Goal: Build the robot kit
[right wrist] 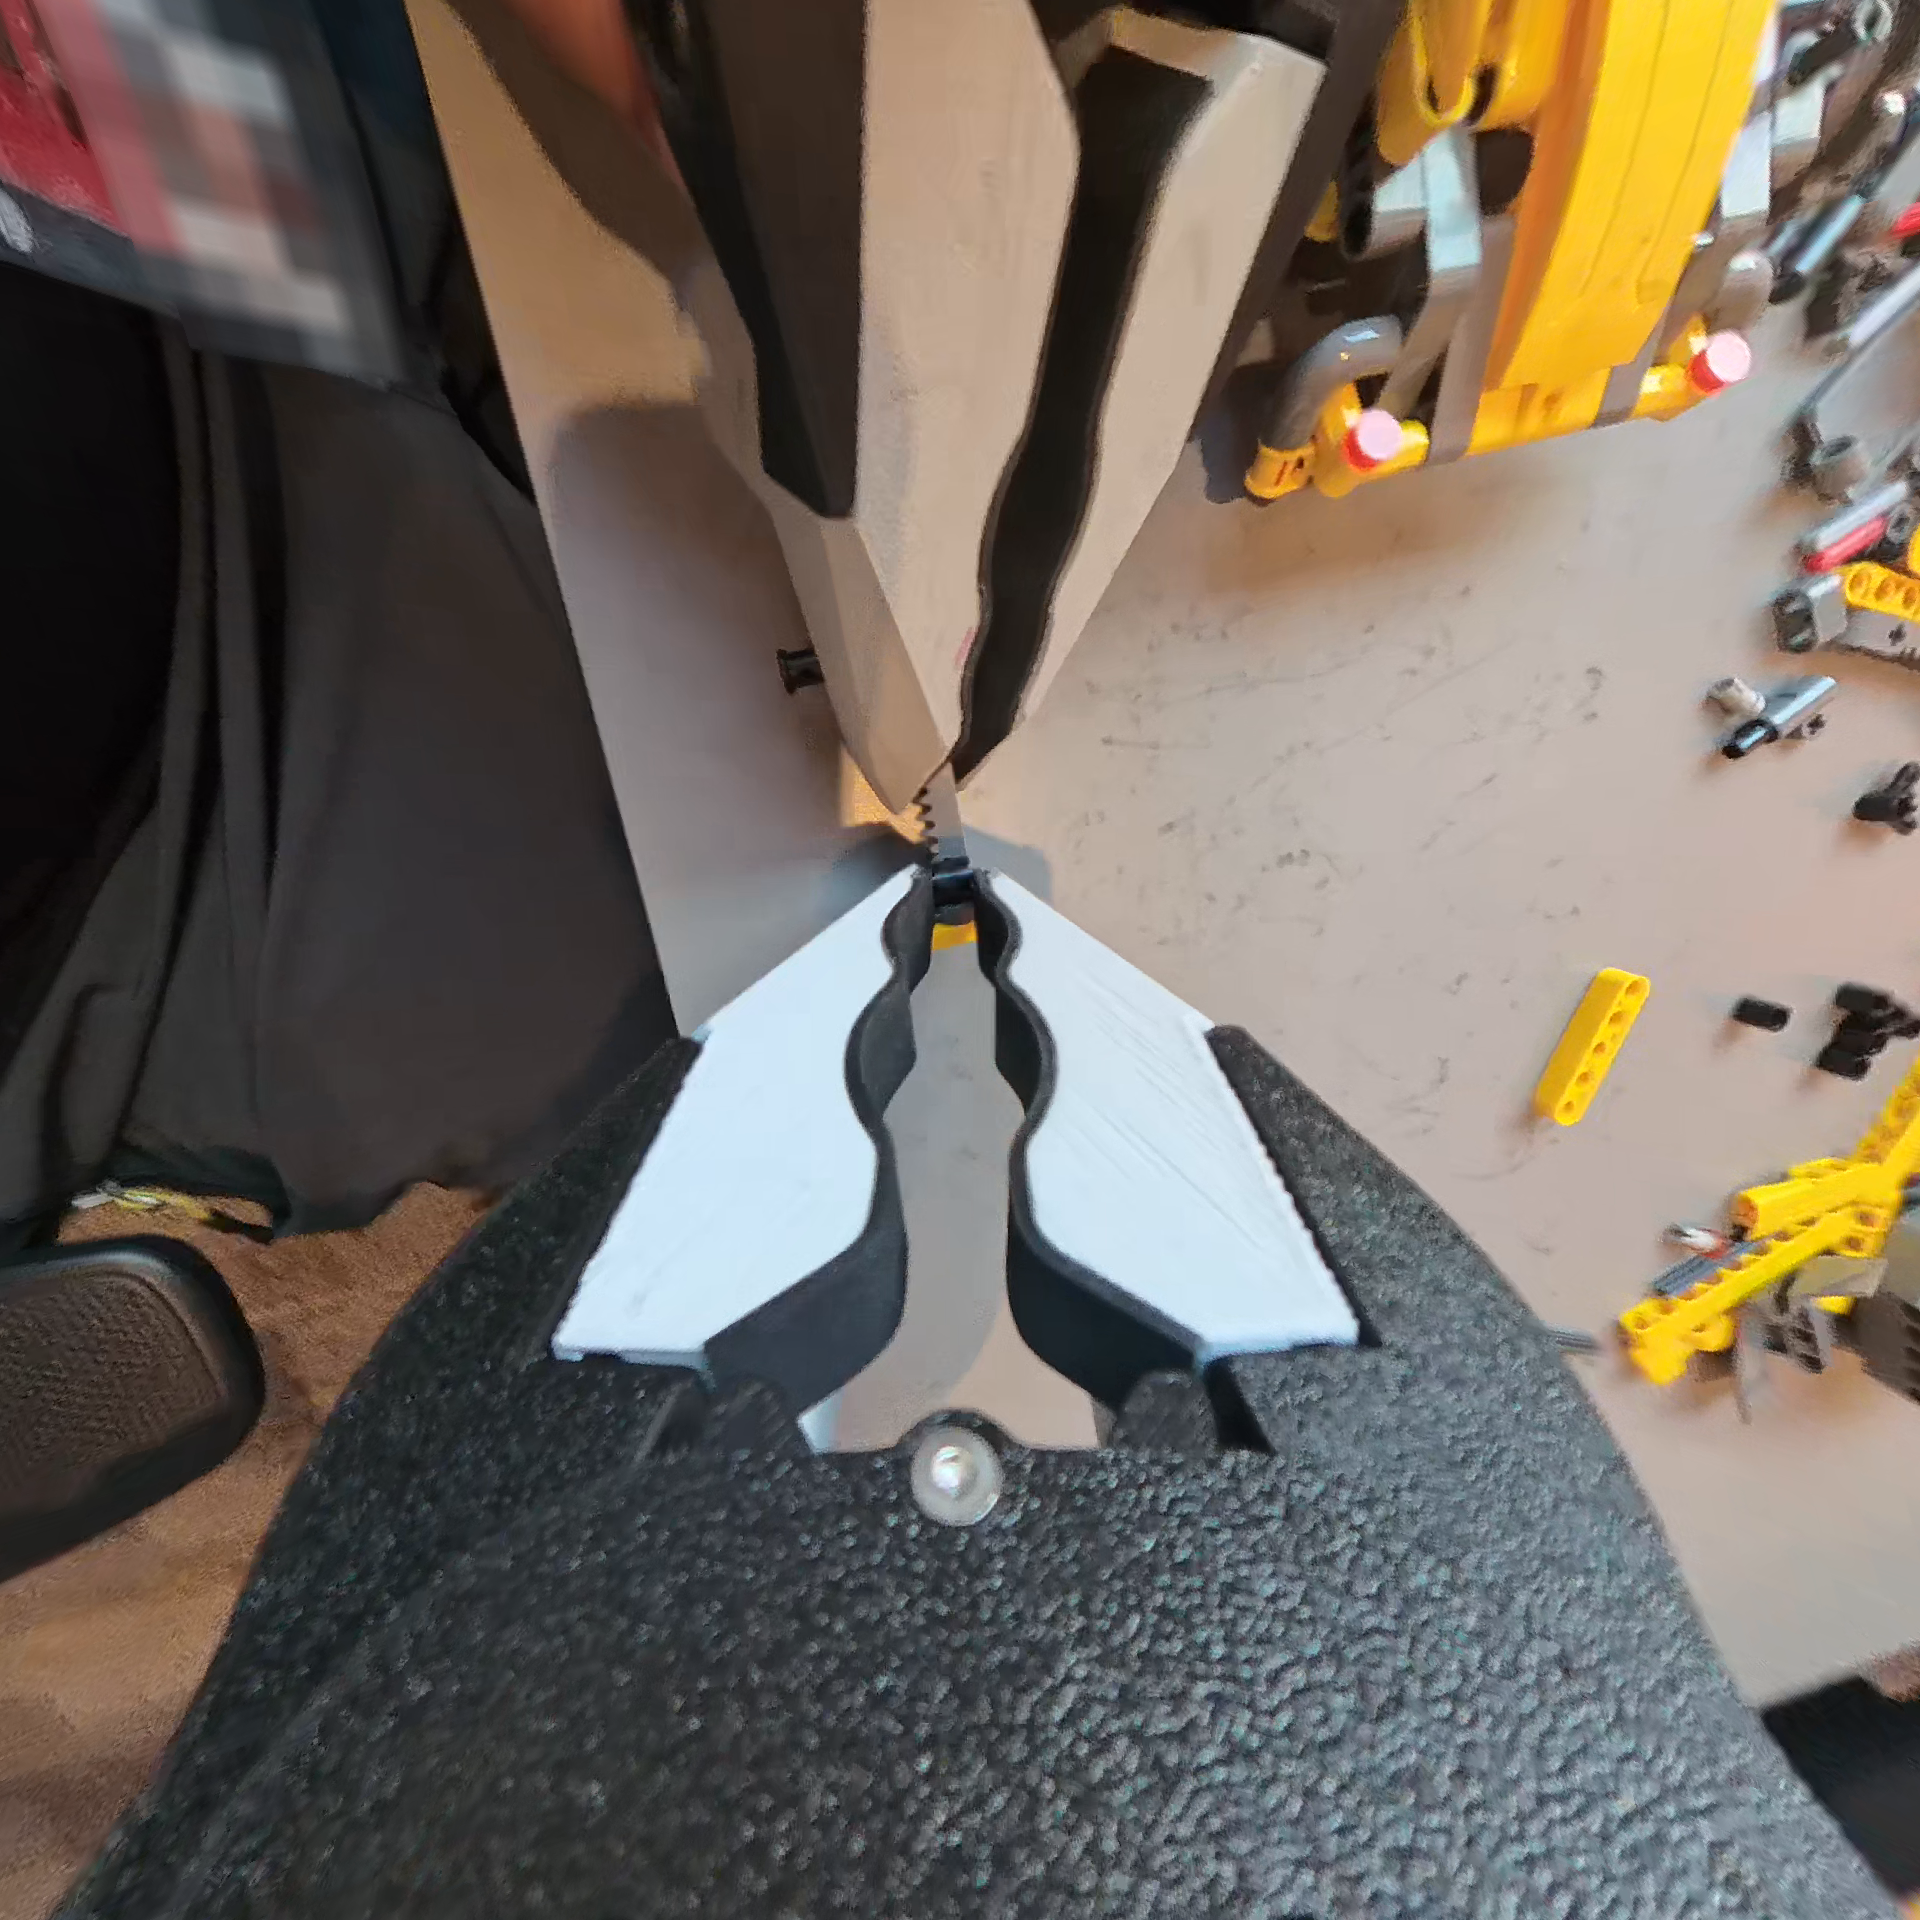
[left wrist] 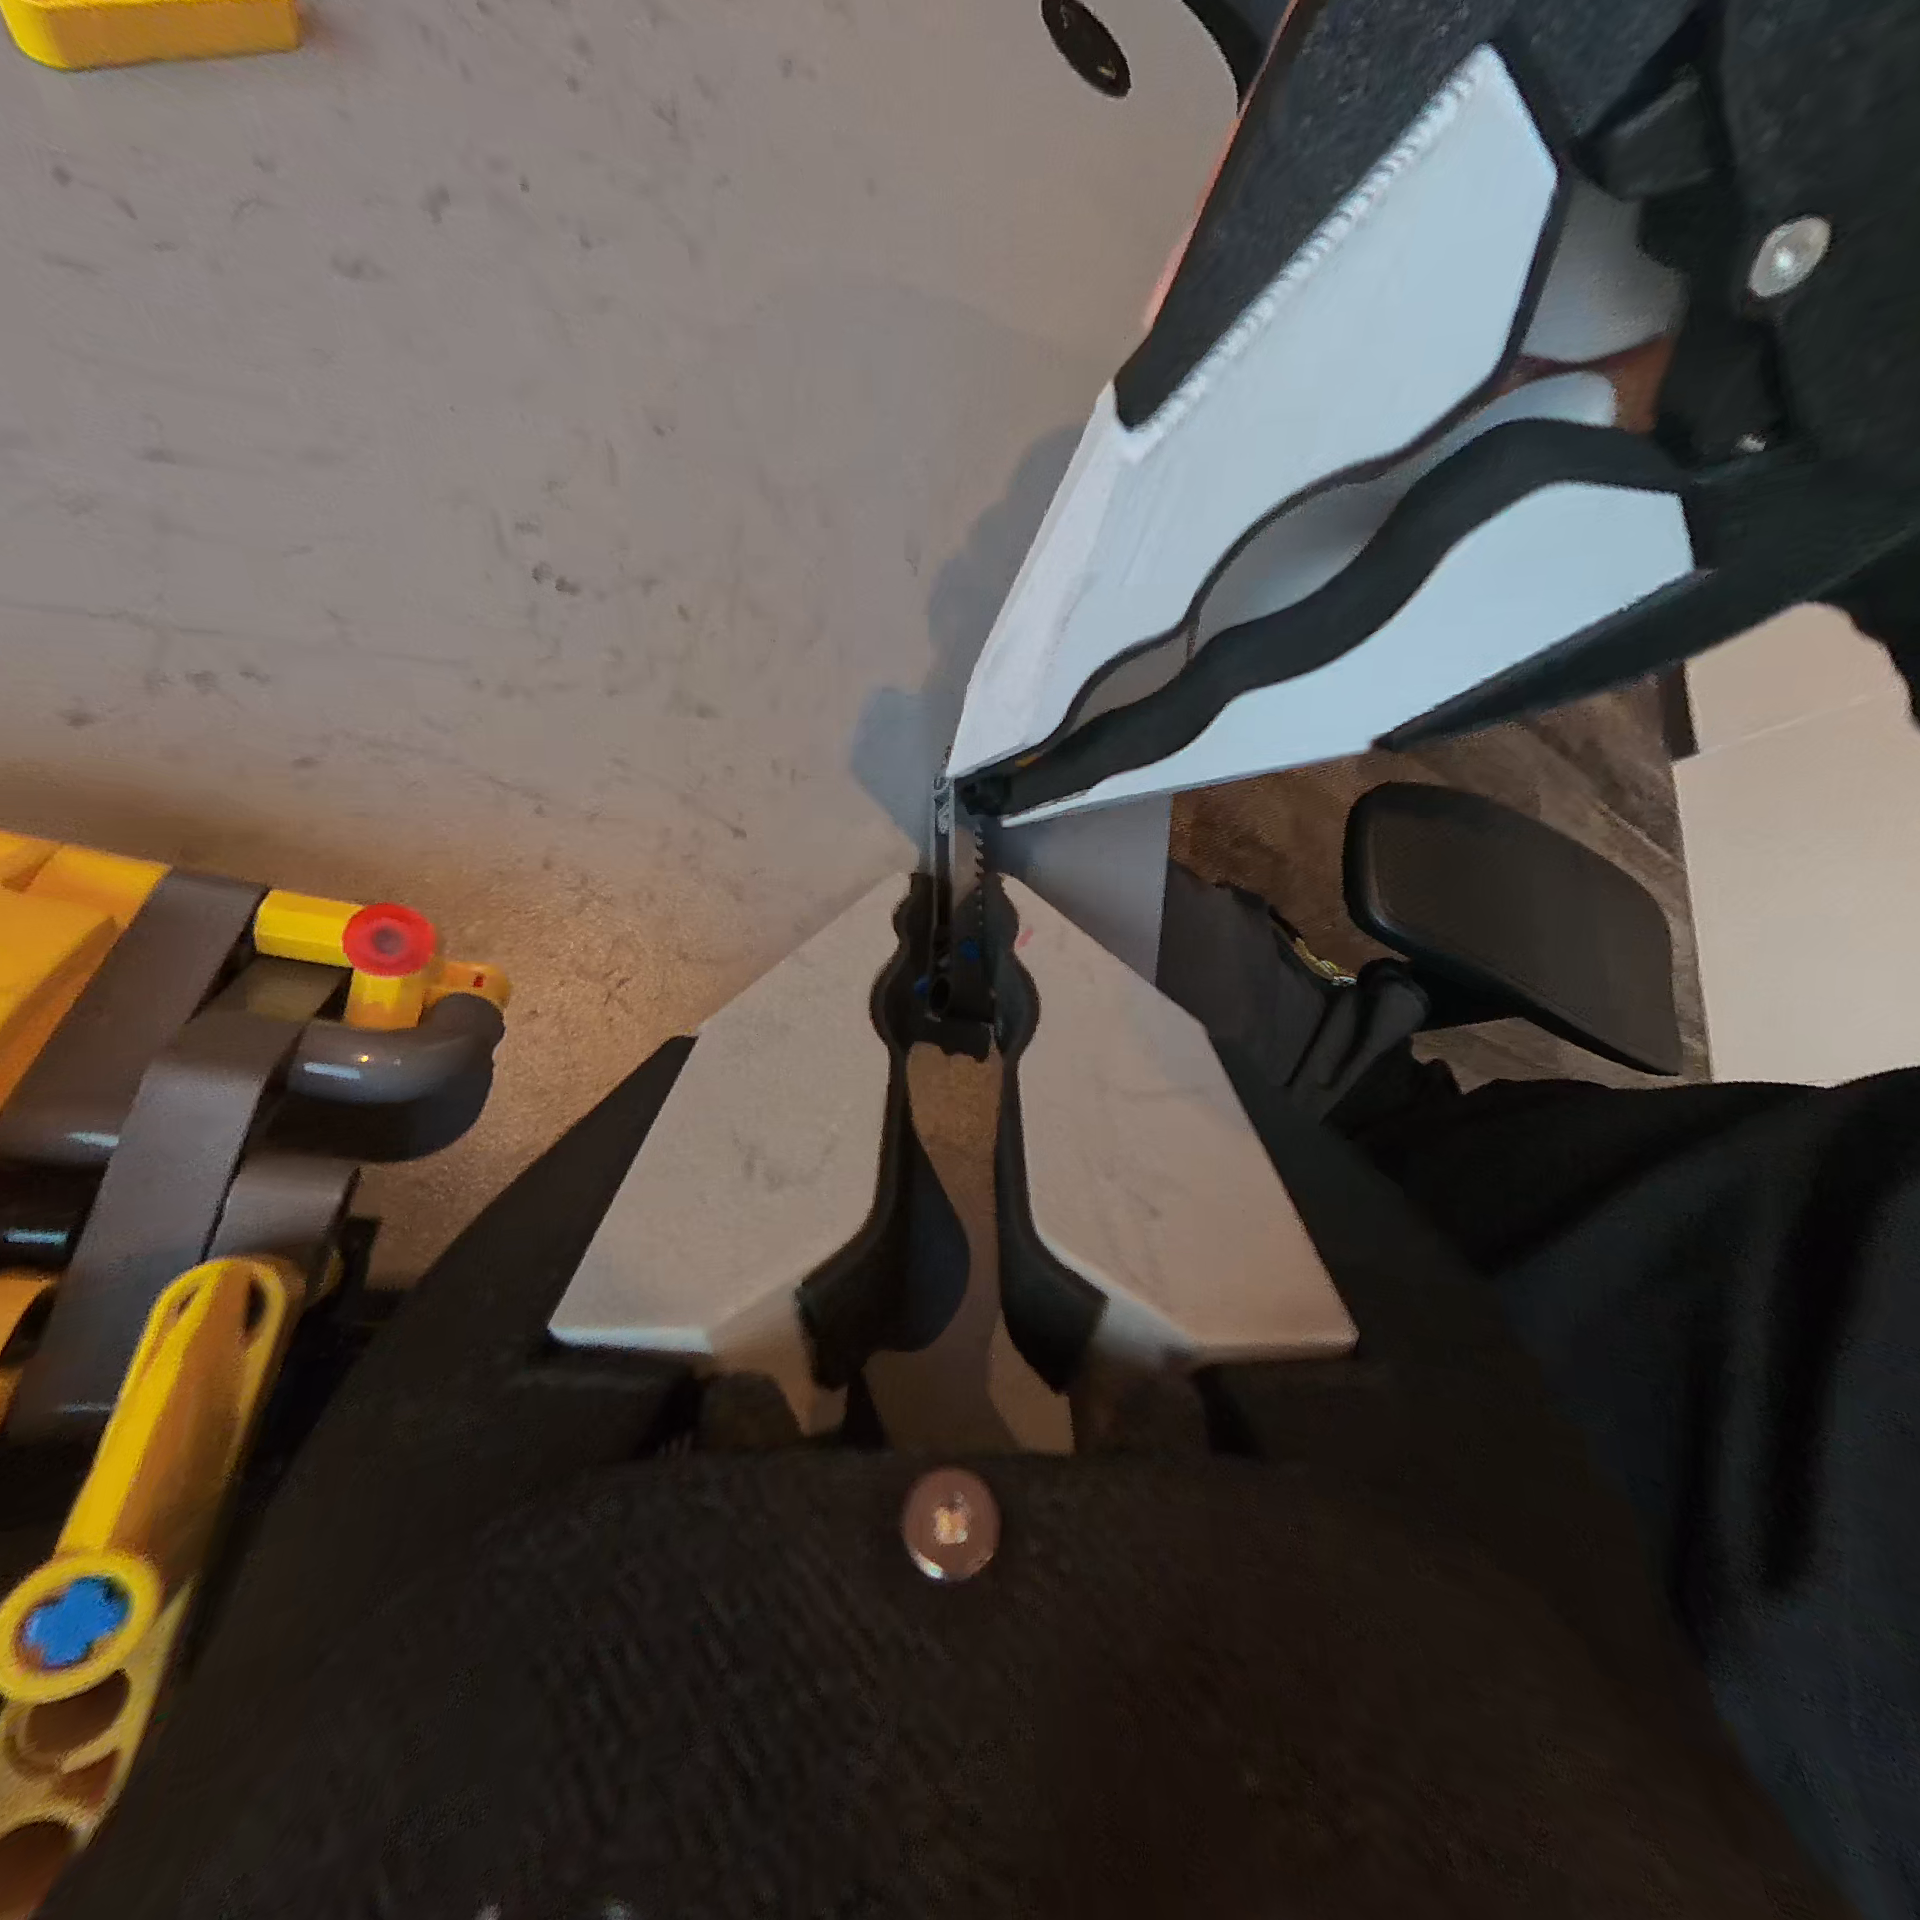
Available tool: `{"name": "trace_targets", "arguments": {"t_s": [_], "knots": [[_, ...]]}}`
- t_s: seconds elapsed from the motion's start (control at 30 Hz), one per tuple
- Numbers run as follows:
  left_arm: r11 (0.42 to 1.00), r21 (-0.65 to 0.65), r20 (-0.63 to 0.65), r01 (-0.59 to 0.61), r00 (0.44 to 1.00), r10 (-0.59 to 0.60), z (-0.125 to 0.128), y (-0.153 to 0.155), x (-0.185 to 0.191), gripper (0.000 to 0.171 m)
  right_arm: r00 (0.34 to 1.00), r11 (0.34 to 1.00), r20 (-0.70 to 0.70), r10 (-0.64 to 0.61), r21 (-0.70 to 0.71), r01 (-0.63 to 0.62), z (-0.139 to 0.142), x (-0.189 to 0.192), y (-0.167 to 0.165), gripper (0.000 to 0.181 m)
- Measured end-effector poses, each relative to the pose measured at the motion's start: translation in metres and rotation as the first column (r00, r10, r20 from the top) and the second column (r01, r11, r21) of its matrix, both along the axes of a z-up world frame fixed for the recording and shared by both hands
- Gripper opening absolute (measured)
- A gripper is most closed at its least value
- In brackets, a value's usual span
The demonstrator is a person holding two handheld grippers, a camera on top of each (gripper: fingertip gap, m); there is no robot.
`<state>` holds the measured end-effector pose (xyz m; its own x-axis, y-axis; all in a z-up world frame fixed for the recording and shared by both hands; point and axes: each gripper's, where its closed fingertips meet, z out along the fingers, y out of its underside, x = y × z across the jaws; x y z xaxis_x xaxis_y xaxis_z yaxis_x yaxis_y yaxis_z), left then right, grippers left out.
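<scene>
pale mottled table (right wrist: 1299,831), brown carpet (right wrist: 135,1714), black chair (left wrist: 1517,914). left gripper (left wrist: 954,914) and right gripper (right wrist: 951,888) both pinched narrow on toothed rack (right wrist: 940,821) over table edge. yellow model (right wrist: 1558,208) nearby.

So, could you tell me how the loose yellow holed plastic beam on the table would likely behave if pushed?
The yellow holed plastic beam looks stiff and probably light. It lies flat on the pale speckled table, so it would likely slide, not roll. Smooth plastic may slip in a claw.
</scene>
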<state>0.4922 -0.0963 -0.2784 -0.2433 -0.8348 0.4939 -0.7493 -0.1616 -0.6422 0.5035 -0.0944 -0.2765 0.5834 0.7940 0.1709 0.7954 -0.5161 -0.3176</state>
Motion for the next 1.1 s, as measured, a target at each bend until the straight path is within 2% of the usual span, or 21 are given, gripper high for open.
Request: {"name": "trace_targets", "arguments": {"t_s": [0.07,0.13,0.2,0.27,0.33,0.37,0.47,0.53,0.63,0.7,0.8,0.87,1.0,1.1], "knots": [[0.999,-0.051,0.008,0.002,1.0,-0.002,0.004,-0.001,0.0,0.007,0.993,0.999,-0.11,-0.046,0.023,0.049,0.007,0.001,0.002,0.012],[0.992,-0.128,0.027,0.007,1.0,-0.004,0.011,-0.003,-0.001,0.007,0.96,0.993,-0.267,-0.082,0.062,0.102,0.025,0.001,0.002,0.021],[0.956,-0.291,0.063,0.036,0.998,-0.018,0.028,-0.01,-0.005,0.007,0.89,0.981,-0.444,-0.106,0.098,0.166,0.051,0.002,-0.001,0.032],[0.93,-0.366,0.091,0.037,0.996,-0.004,0.039,-0.008,-0.009,0.007,0.8,0.974,-0.592,-0.097,0.107,0.198,0.072,0.003,-0.011,0.04],[0.897,-0.438,0.096,0.059,0.995,-0.018,0.051,-0.012,-0.015,0.007,0.748,0.975,-0.661,-0.061,0.121,0.186,0.082,0.002,-0.024,0.042],[0.872,-0.485,0.106,0.068,0.994,-0.019,0.059,-0.014,-0.018,0.007,0.75,0.975,-0.66,-0.043,0.137,0.177,0.081,0.001,-0.03,0.044],[0.836,-0.543,0.134,0.082,0.991,-0.011,0.074,-0.02,-0.025,0.007,0.83,0.957,-0.557,-0.032,0.221,0.185,0.071,0.002,-0.035,0.046],[0.813,-0.577,0.122,0.081,0.992,-0.012,0.076,-0.025,-0.029,0.007,0.903,0.917,-0.428,-0.032,0.347,0.197,0.071,0.005,-0.028,0.046],[0.733,-0.675,0.117,0.088,0.993,-0.012,0.087,-0.032,-0.035,0.007,0.974,0.866,-0.228,-0.016,0.484,0.128,0.078,-0.001,-0.026,0.046],[0.684,-0.723,0.108,0.098,0.994,-0.028,0.097,-0.039,-0.041,0.007,0.987,0.857,-0.16,0.021,0.512,0.065,0.084,-0.015,-0.029,0.047],[0.663,-0.741,0.088,0.108,0.994,-0.064,0.105,-0.048,-0.05,0.007,0.988,0.844,-0.121,0.1,0.536,-0.02,0.097,-0.036,-0.035,0.047],[0.627,-0.77,0.082,0.12,0.993,-0.09,0.112,-0.051,-0.053,0.006,0.986,0.836,-0.076,0.15,0.541,-0.085,0.102,-0.047,-0.037,0.046],[0.592,-0.796,0.069,0.124,0.991,-0.115,0.117,-0.053,-0.056,0.007,0.977,0.811,0.022,0.211,0.555,-0.188,0.107,-0.058,-0.037,0.026],[0.589,-0.798,0.071,0.131,0.99,-0.123,0.122,-0.053,-0.061,0.007,0.972,0.789,0.047,0.229,0.575,-0.214,0.113,-0.061,-0.038,0.018]]}}
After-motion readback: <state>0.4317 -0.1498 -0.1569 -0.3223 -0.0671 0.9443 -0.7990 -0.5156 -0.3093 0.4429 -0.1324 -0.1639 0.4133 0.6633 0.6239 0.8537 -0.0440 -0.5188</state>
